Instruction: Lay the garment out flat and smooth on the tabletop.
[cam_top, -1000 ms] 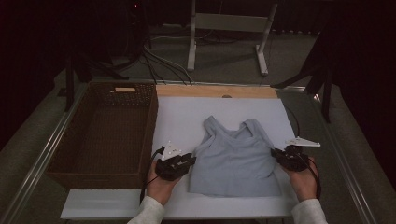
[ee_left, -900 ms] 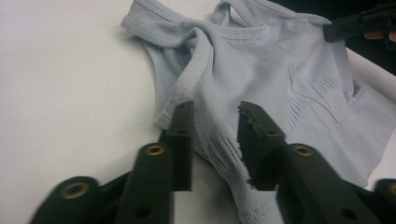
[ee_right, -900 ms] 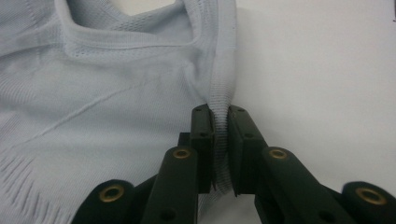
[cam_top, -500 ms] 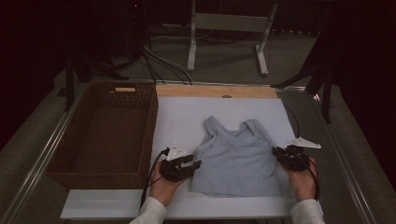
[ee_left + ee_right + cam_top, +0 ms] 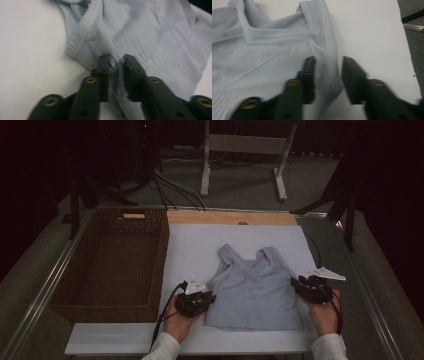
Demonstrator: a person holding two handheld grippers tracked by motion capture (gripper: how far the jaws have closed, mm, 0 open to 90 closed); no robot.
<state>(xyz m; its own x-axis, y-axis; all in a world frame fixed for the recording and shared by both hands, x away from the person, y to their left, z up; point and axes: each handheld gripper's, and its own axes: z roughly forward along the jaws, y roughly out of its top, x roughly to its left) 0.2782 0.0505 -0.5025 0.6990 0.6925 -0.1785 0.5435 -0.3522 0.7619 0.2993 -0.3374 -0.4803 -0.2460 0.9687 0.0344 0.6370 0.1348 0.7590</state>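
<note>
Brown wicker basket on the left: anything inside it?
The brown wicker basket shows a bare woven floor in the high view, with nothing lying on it. Its near wall hides the strip of floor just behind it.

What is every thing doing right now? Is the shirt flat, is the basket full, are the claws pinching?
Tank top: lying flat on the white board, straps away from the person.
Left claw: just closed, pinching a bunched fold of the top's side.
Right claw: just opened, the top's edge loose between its jaws.
Basket: upright, nothing inside.

top: ribbed knit cloth | basket: woven wicker | board: matt white
</note>
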